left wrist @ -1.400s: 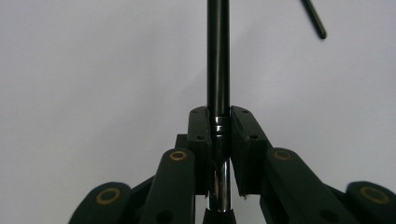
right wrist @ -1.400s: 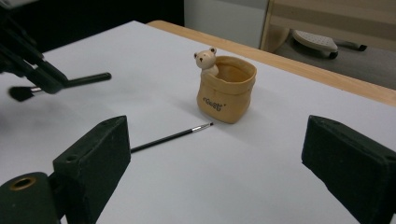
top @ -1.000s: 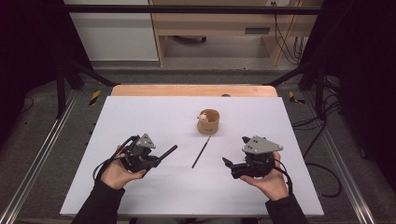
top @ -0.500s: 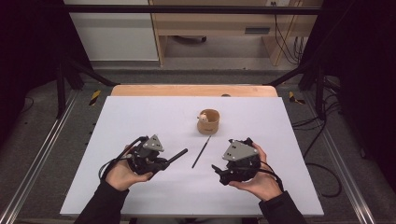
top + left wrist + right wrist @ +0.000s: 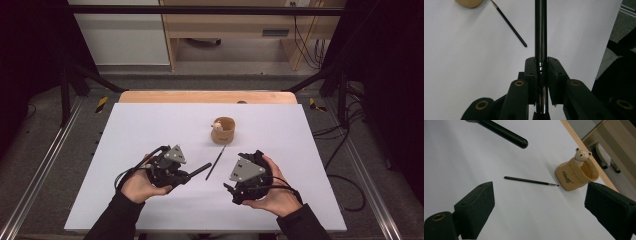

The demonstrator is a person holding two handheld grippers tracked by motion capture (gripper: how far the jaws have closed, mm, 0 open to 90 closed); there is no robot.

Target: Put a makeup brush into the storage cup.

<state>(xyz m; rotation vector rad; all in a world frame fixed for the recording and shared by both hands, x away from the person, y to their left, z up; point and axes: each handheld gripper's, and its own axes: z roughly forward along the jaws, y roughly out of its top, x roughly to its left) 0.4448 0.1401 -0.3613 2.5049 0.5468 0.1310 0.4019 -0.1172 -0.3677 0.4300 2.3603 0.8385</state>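
My left gripper [image 5: 187, 174] [image 5: 541, 65] is shut on a thick black pen [image 5: 540, 30], which sticks out to the right toward the table's middle [image 5: 200, 170]. A thin black brush [image 5: 216, 163] [image 5: 531, 180] [image 5: 509, 23] lies flat on the white table just past the pen's tip. Beyond it stands a tan ceramic cup with a small bear on its rim [image 5: 223, 130] [image 5: 576, 173]. My right gripper [image 5: 236, 172] [image 5: 541, 205] is open with nothing between its pads, facing the brush and the cup. The pen's end [image 5: 504, 132] shows at the upper left of the right gripper view.
The white tabletop [image 5: 150, 125] ends at a wooden strip [image 5: 207, 96] along its far edge. Metal rails run along both sides, and cables lie on the floor to the right [image 5: 345, 150]. Wooden furniture stands behind the table.
Both hands have drawn in toward the table's middle. The left gripper carried the pen rightward, and the right gripper moved left and turned toward the brush and cup.
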